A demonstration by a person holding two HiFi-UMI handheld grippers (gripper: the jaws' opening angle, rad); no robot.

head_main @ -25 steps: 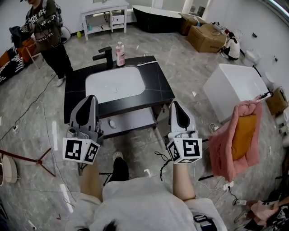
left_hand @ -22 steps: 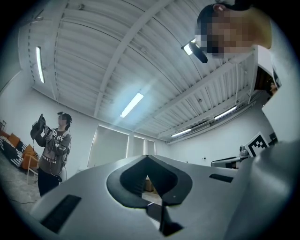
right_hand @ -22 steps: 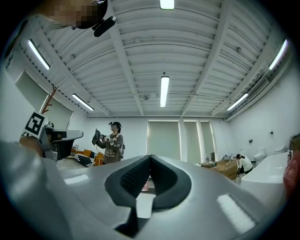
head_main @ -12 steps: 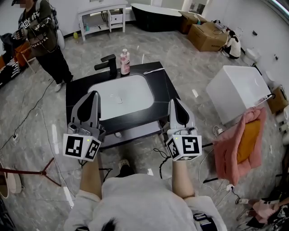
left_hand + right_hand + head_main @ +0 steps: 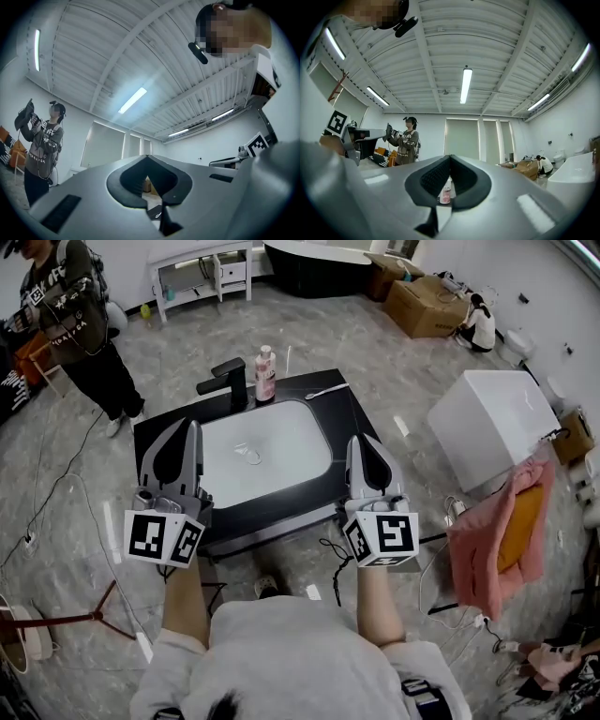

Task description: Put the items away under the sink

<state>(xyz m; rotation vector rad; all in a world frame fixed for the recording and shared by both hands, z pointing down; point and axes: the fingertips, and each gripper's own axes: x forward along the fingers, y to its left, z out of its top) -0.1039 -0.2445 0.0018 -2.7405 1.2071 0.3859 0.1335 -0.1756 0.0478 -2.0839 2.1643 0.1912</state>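
The left gripper [image 5: 193, 428] and right gripper [image 5: 357, 442] are holding nothing, fingers shut tight, and the bottle [image 5: 265, 374] behind the sink [image 5: 291, 442] is waiting to go under it.

pink bottle [image 5: 265, 374]: upright, back of black counter [image 5: 339, 414], beside faucet [image 5: 225, 381] | slim white item [image 5: 327, 390]: lying flat, counter's back-right corner

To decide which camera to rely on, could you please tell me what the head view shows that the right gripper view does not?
Only the head view shows the white sink basin, the black faucet and the pink towel. Only the right gripper view shows the ceiling lights and the window blinds. Both show the pink bottle and the standing person.
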